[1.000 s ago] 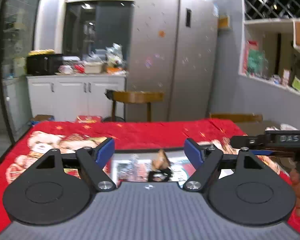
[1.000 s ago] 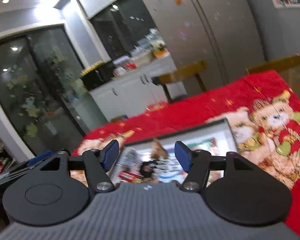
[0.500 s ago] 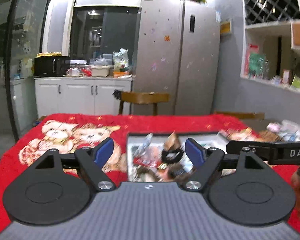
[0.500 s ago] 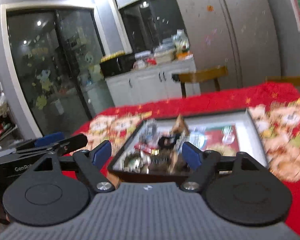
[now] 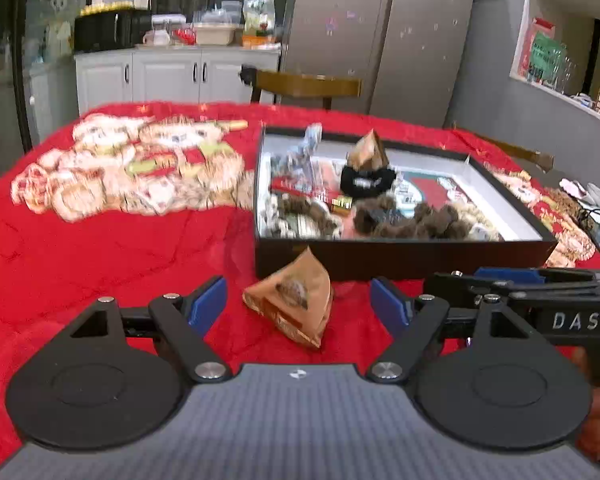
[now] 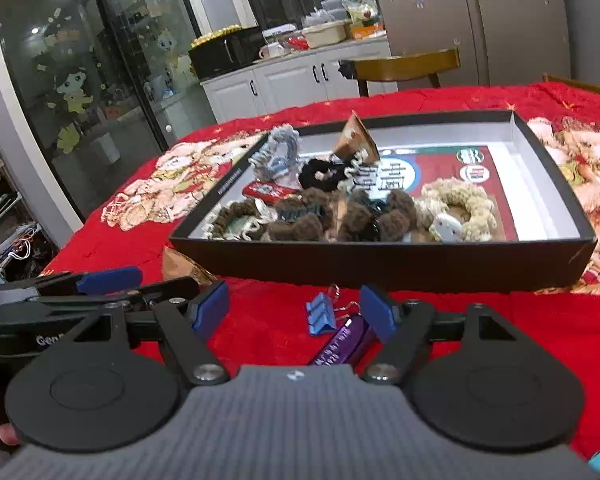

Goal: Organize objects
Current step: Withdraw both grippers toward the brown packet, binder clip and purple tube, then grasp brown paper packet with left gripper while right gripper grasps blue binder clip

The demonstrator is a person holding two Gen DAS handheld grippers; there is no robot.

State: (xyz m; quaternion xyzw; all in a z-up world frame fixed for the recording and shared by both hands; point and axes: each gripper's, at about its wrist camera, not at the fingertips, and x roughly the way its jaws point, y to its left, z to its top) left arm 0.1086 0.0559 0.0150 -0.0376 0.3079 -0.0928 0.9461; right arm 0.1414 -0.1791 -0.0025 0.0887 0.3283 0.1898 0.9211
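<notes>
A black shallow box on the red bear-print cloth holds several scrunchies, a black hair band and a brown triangular packet. A second brown packet lies on the cloth in front of the box, between the wide-apart fingers of my left gripper, untouched. My right gripper hovers low over a blue binder clip and a purple stick-like item. Its jaws are closing, and the pads are not pressing on either item. The box stands just beyond.
The red cloth covers the table. A wooden chair, white cabinets and a steel fridge stand behind it. Cables and small clutter lie right of the box. The other gripper sits close at the left.
Both grippers have come down toward the table and tipped downward. The box now looks larger. The loose packet and the binder clip have come into view between the fingers.
</notes>
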